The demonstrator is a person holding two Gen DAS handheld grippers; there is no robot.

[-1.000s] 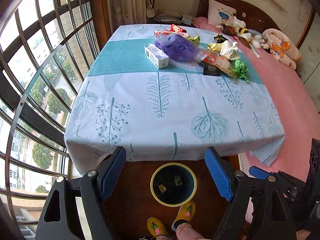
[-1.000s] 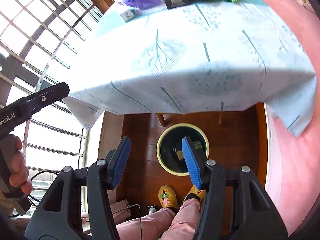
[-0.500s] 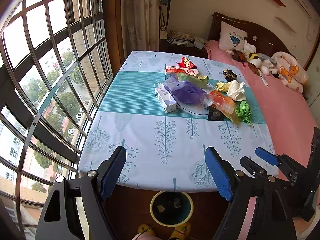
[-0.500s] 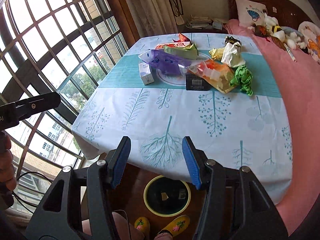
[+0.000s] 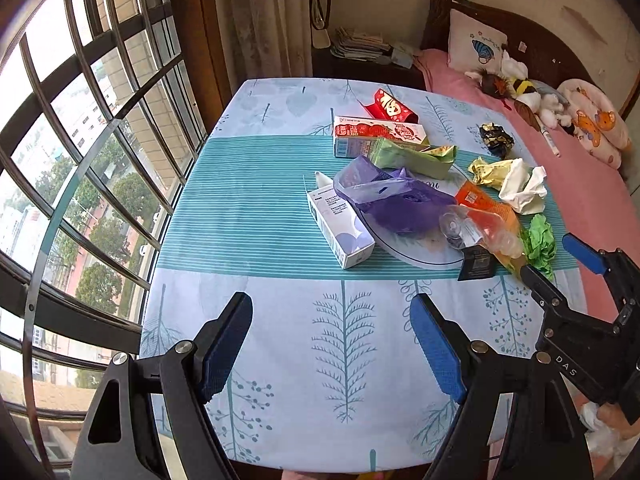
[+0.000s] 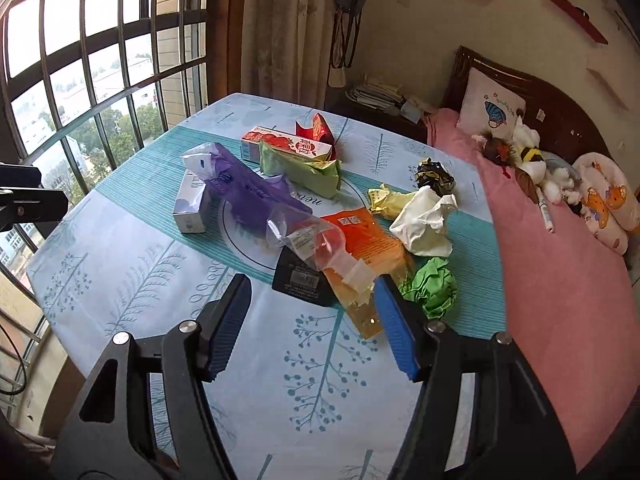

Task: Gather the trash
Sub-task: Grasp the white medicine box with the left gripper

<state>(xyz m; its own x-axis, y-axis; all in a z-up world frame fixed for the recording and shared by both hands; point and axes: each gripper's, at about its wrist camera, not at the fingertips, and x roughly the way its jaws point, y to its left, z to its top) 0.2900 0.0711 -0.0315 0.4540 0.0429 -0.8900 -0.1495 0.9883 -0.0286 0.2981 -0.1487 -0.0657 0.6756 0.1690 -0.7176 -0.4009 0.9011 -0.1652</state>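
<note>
Several pieces of trash lie across the middle of the table [image 5: 256, 208]: a white box [image 5: 340, 226] [image 6: 191, 204], a purple plastic bag [image 5: 394, 198] [image 6: 244, 190], a green packet [image 5: 416, 156] [image 6: 300, 170], a red-and-white carton [image 5: 378, 134], an orange pouch [image 6: 366, 244], a black card [image 6: 302, 278], a crumpled white paper [image 6: 426, 222] and a green paper ball [image 6: 432, 286]. My left gripper [image 5: 332, 336] is open and empty over the near table edge. My right gripper [image 6: 314, 320] is open and empty, just short of the black card and orange pouch.
A barred window [image 5: 92, 128] runs along the left. A bed with a pink cover [image 6: 560, 264], pillows and stuffed toys [image 6: 524, 160] lies to the right. A nightstand with stacked papers [image 6: 376, 92] stands behind the table.
Both grippers rose from the bin under the table's front edge and moved forward over the tabletop toward the trash. The bin has dropped out of view. Both stay open.
</note>
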